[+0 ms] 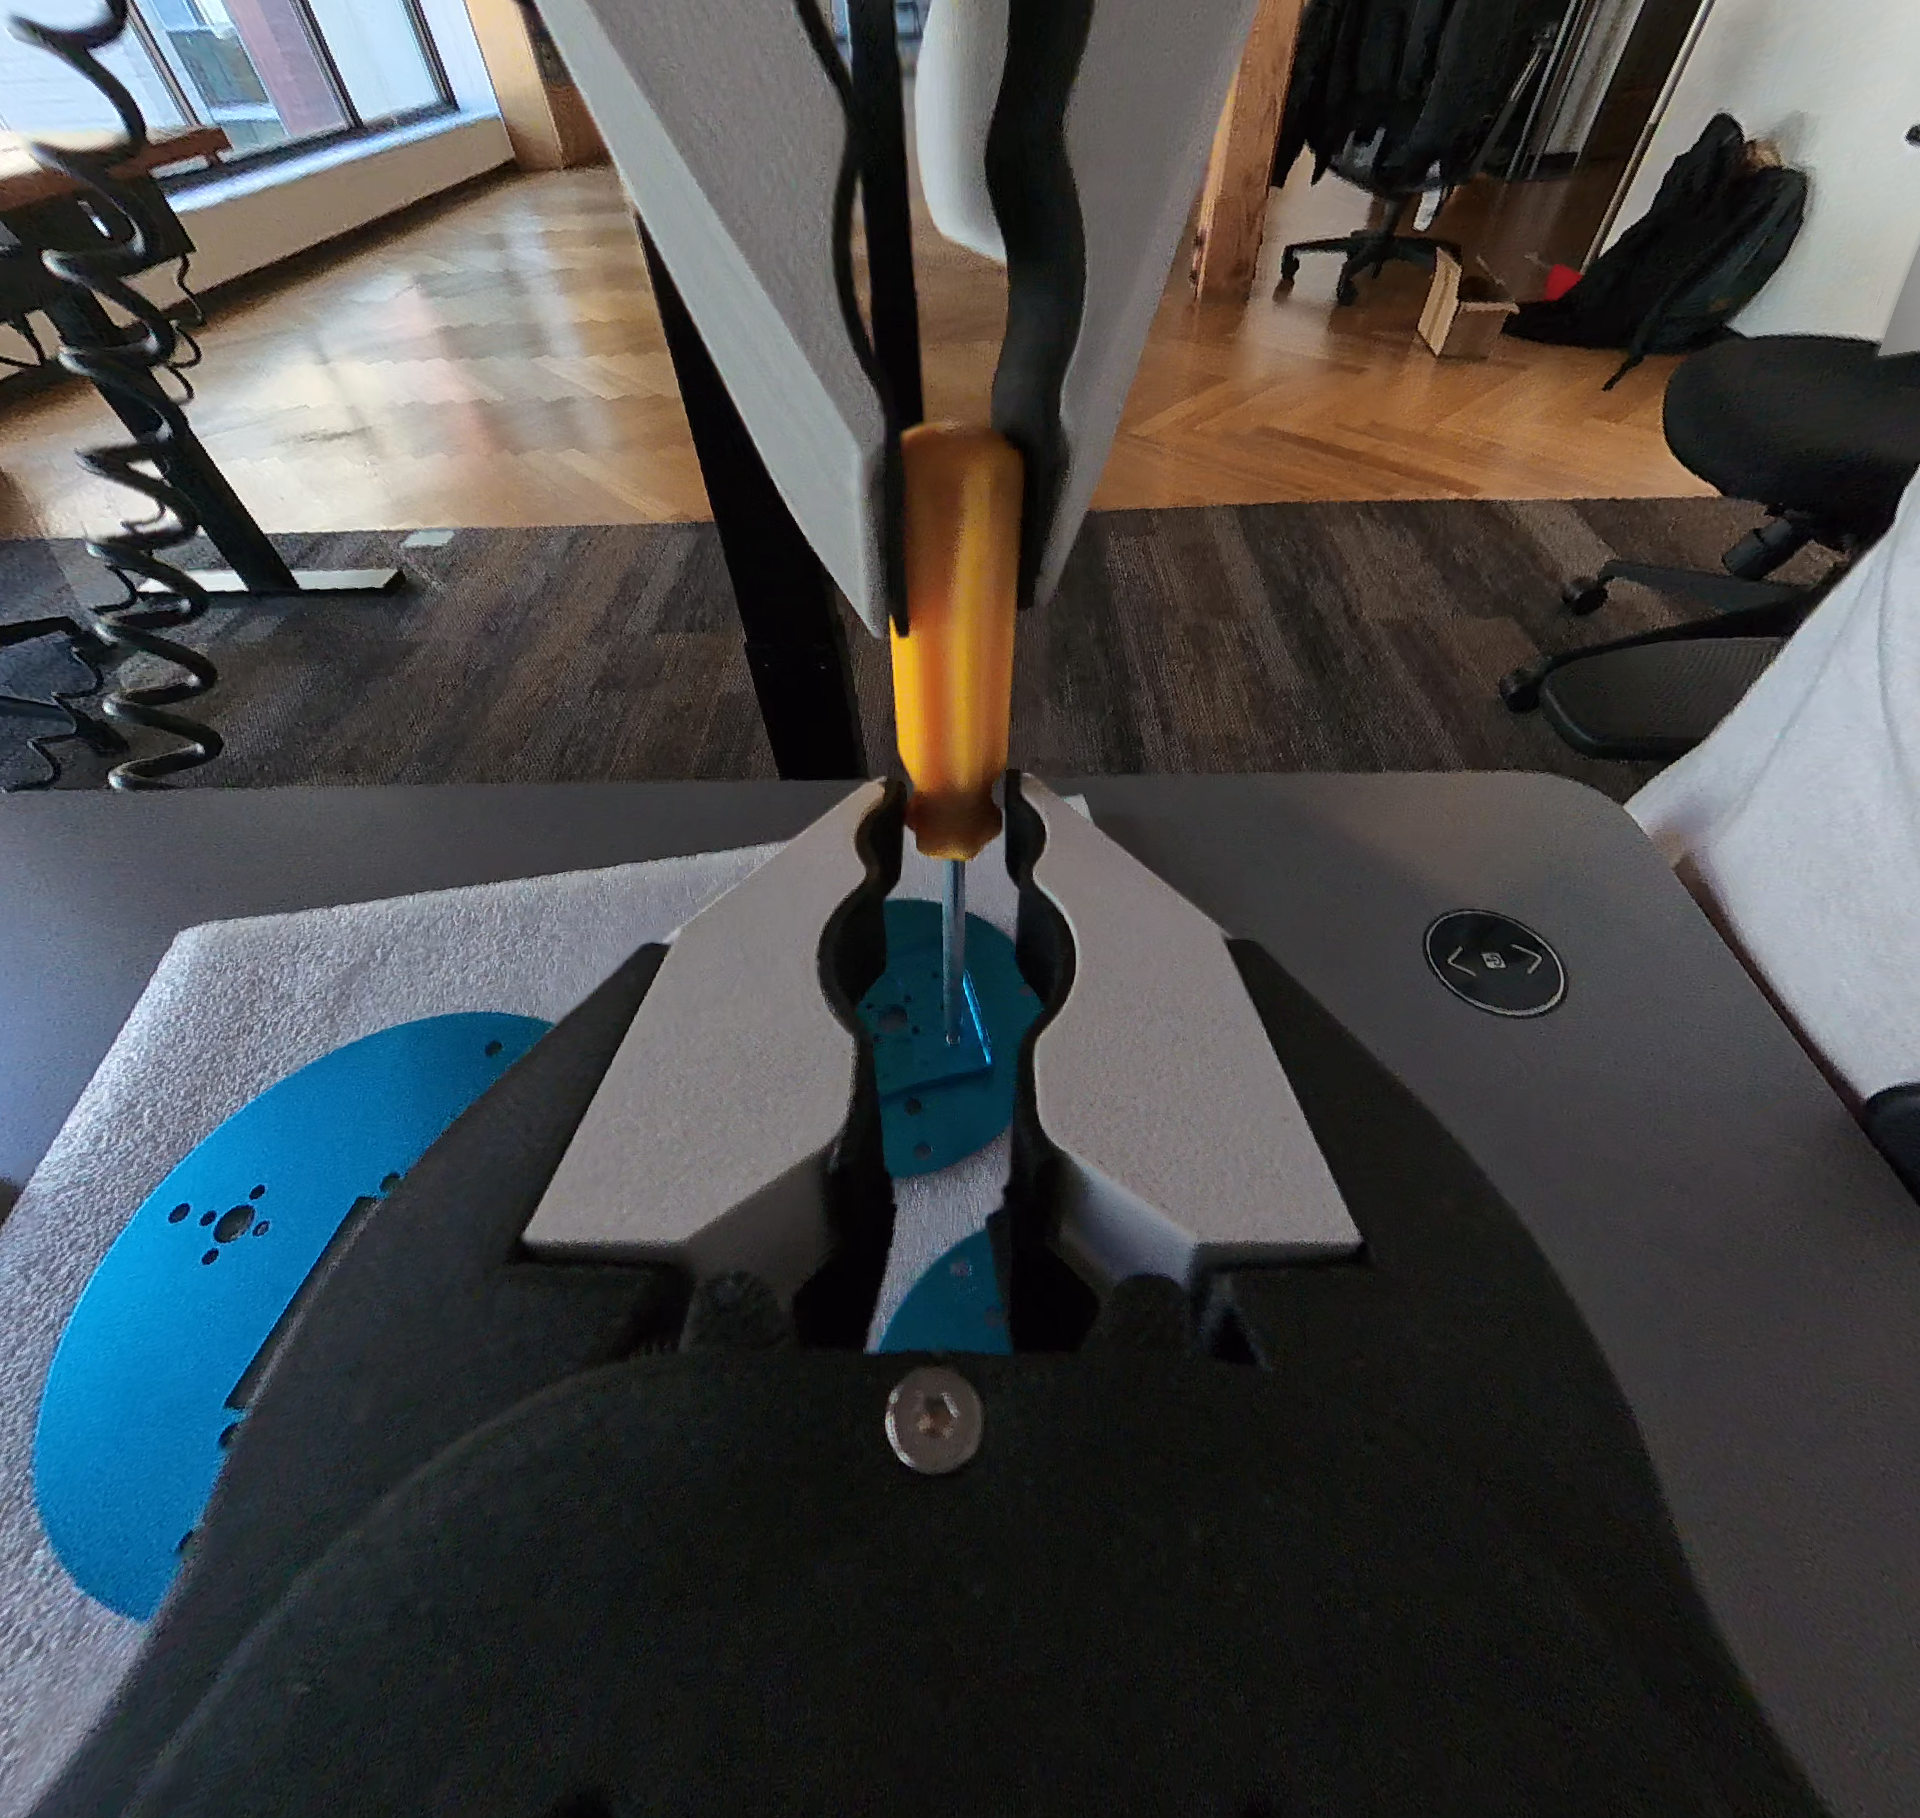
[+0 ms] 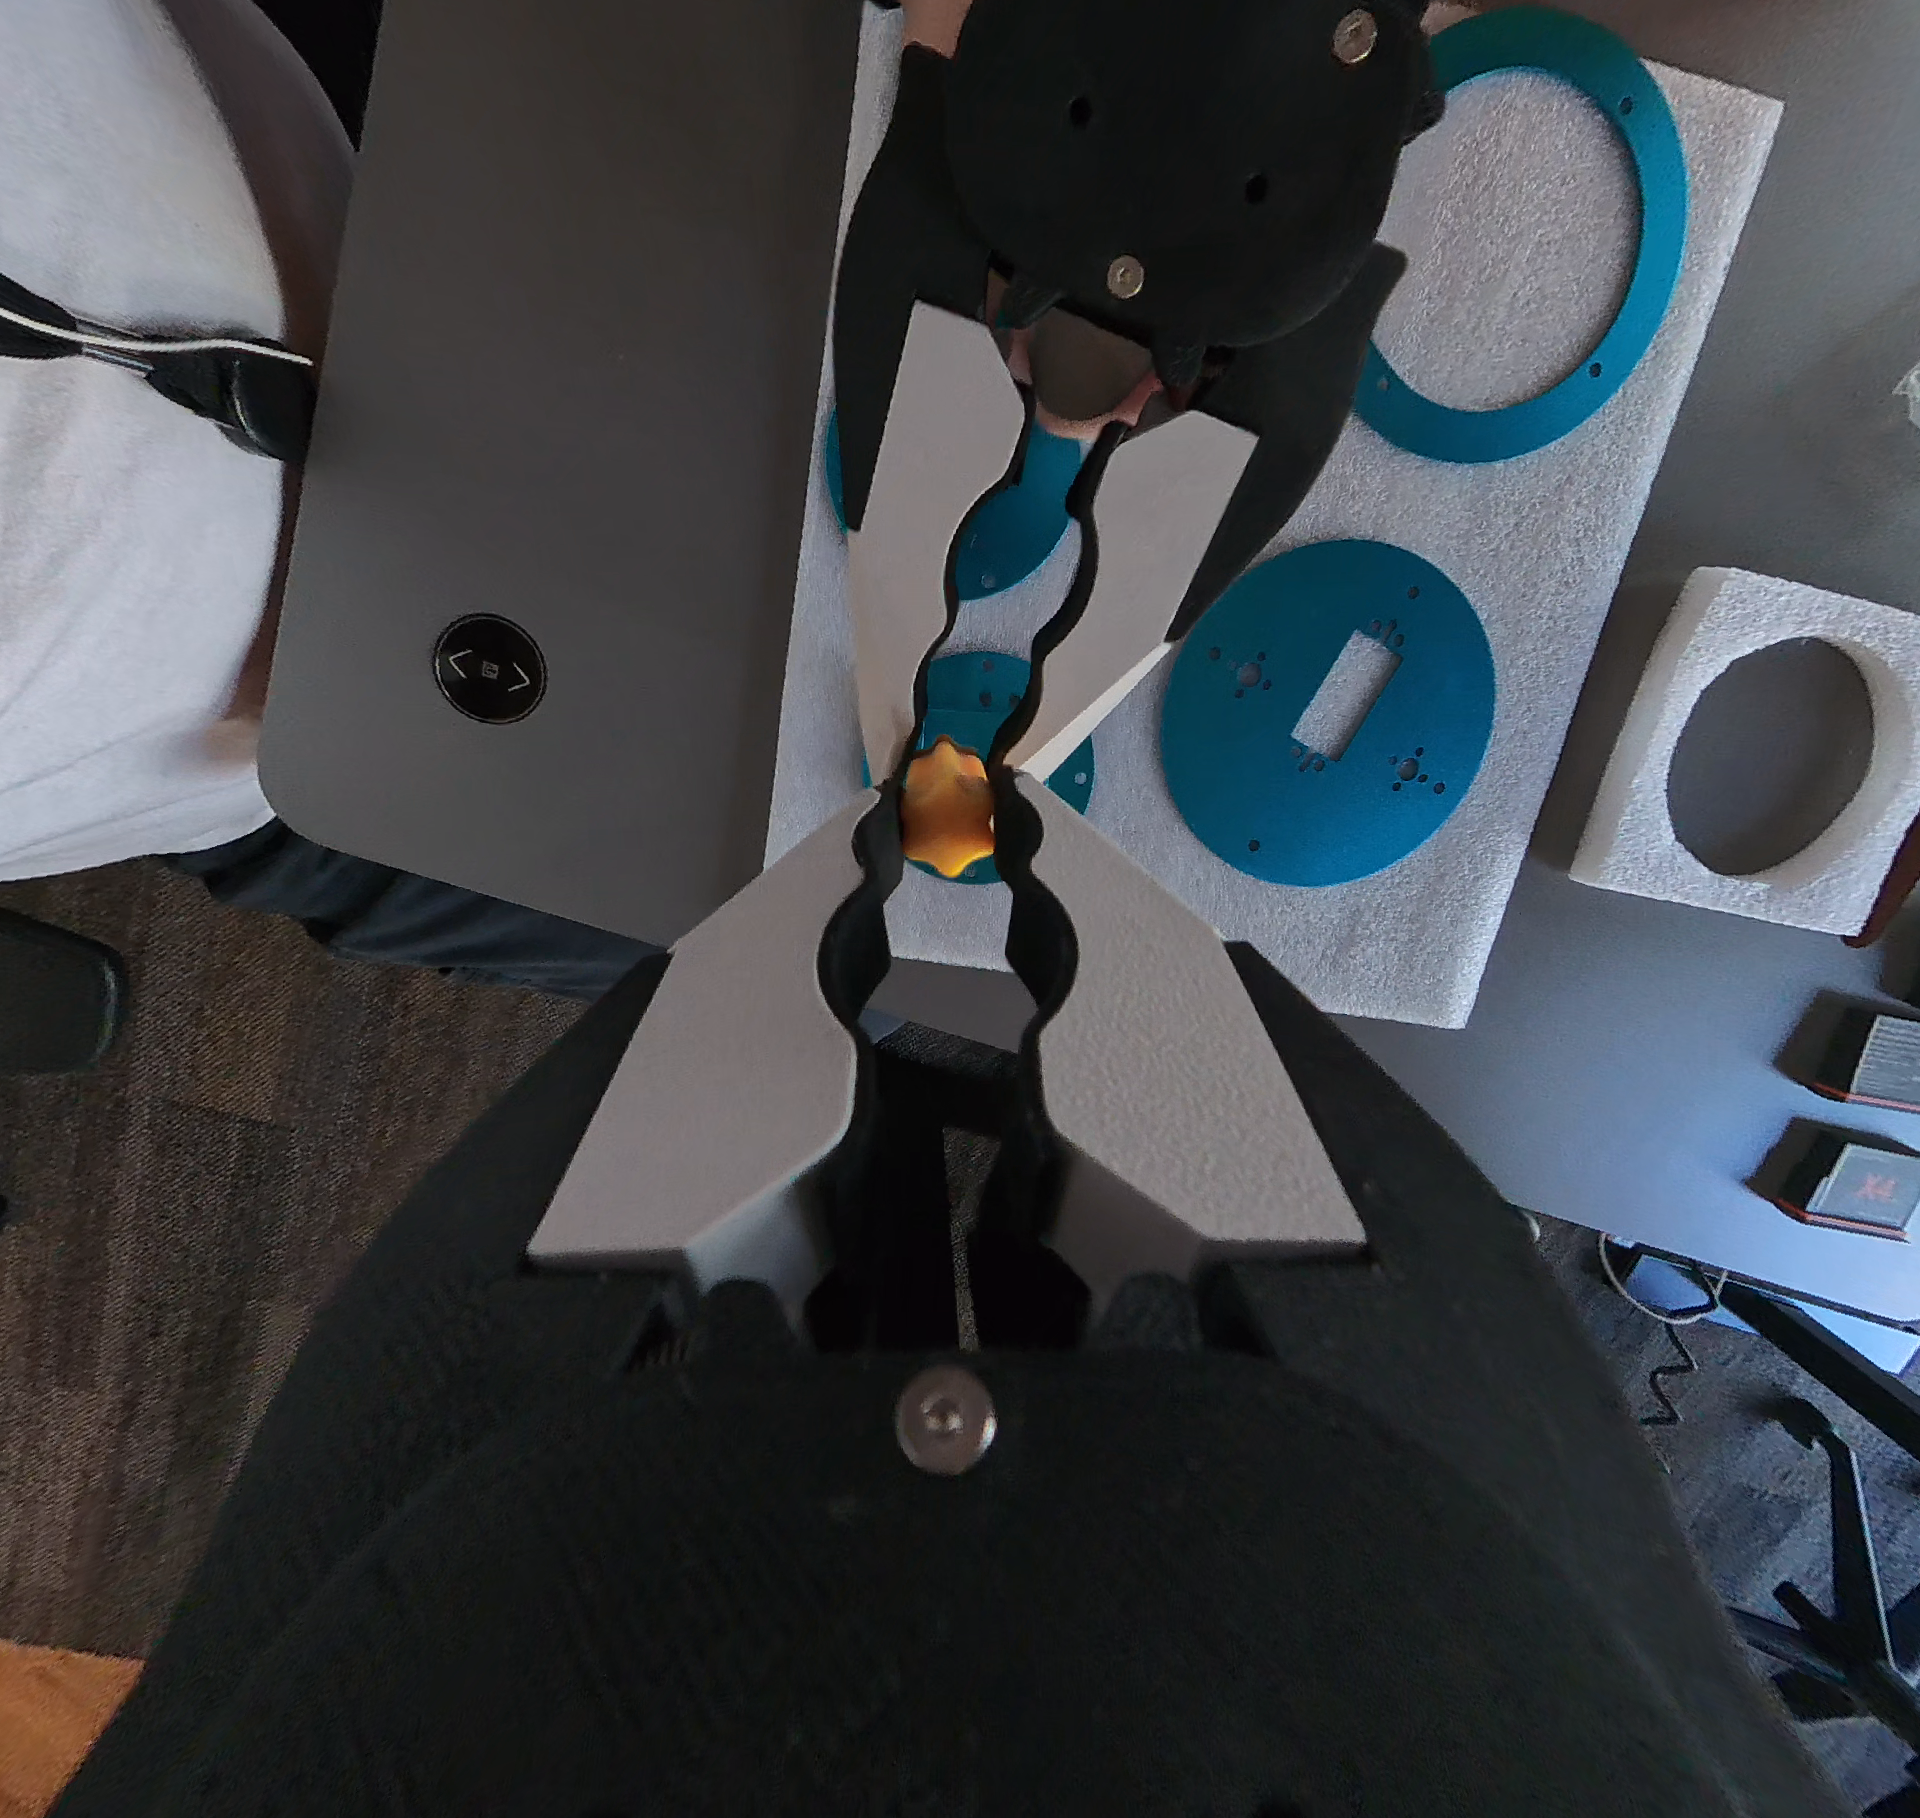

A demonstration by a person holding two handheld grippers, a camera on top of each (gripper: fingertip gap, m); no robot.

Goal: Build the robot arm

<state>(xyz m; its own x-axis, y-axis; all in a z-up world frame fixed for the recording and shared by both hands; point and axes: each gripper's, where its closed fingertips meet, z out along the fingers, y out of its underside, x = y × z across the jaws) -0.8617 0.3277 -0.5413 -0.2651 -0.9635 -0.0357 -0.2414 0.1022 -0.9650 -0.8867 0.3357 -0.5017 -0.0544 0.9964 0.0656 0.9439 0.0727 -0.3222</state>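
Note:
A screwdriver (image 1: 951, 688) with an orange handle stands upright, its thin shaft tip on a small blue bracket (image 1: 935, 1046) that lies on a small blue disc (image 1: 925, 1124). My right gripper (image 1: 961, 605) comes from above and is shut on the upper handle; in the right wrist view (image 2: 948, 807) the handle's top (image 2: 945, 818) shows between its fingertips. My left gripper (image 1: 951, 797) lies level over the white foam sheet (image 1: 364, 968). Its tips close around the handle's lower collar. It also shows in the right wrist view (image 2: 951, 760), reaching in from the far side.
On the foam sheet (image 2: 1455, 521) lie a large blue disc (image 2: 1330, 719) with a rectangular slot, a blue ring (image 2: 1652, 210) and another small disc (image 2: 1029, 511). A foam block (image 2: 1756, 750) with a round hole lies to the right. A person in white (image 2: 104, 418) stands at the grey desk's (image 2: 571, 314) left edge. One gripper's finger ends stand about 5 cm off the other's. My left gripper's tips are some 8 cm from the small blue disc (image 1: 925, 1124). Seen from the right wrist view (image 2: 977, 686) as well.

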